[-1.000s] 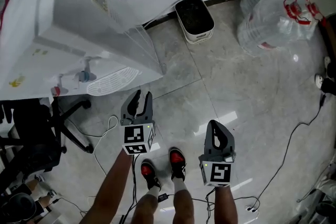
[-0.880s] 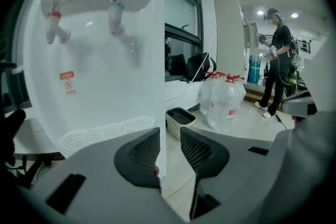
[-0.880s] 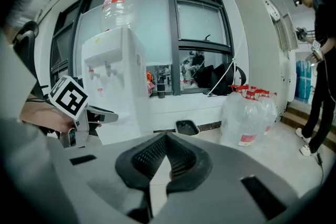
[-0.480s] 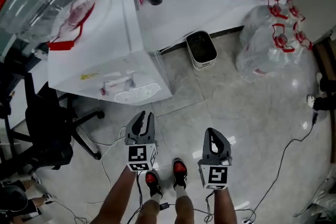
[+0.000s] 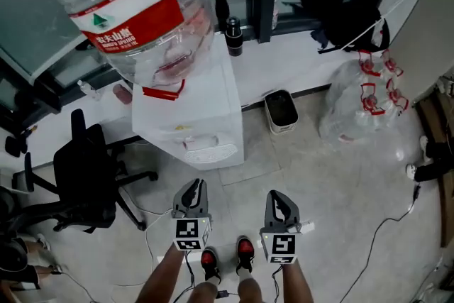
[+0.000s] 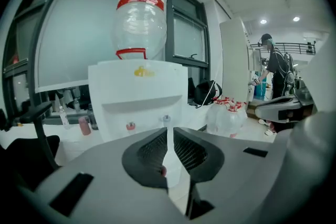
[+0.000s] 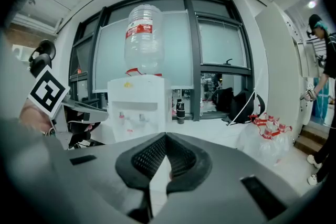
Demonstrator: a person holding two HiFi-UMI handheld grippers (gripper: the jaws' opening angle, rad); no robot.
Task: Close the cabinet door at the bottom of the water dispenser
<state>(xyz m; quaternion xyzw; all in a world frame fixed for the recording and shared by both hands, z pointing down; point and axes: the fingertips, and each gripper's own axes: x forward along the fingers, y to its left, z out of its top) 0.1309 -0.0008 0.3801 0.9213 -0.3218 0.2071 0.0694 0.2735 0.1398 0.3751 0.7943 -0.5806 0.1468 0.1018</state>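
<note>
Quick pass: white boxy plastic water dispenser (image 5: 206, 117) stands on glossy grey floor tiles (image 5: 340, 181) against a low white ledge under dark-framed windows (image 7: 189, 34). One big clear round bottle (image 5: 135, 3) with a red label sits upturned on top of it. I count two small taps (image 6: 130, 126) on the recessed front. The cabinet door is low on that front, ahead of both grippers and apart from them. It is out of sight from above and hidden behind the gripper bodies in both gripper views, so I cannot tell how it stands. Left gripper (image 5: 196, 184), matte dark plastic with ribbed pads, has just been closing. Its jaws are all but pressed together, a thin slit left and nothing in it. Right gripper (image 5: 275, 196) has its jaw tips meeting, also empty. Each carries one marker cube. One black swivel office chair (image 5: 85, 174) is left of the dispenser and one white bin (image 5: 281, 110) with a dark inside is right of it. A cluster of clear empty bottles (image 5: 362, 103) with red caps lies farther right, number unclear. One black flask (image 5: 233, 35) is on the ledge. Two red-and-black shoes (image 5: 209, 259) show between my grippers.
</note>
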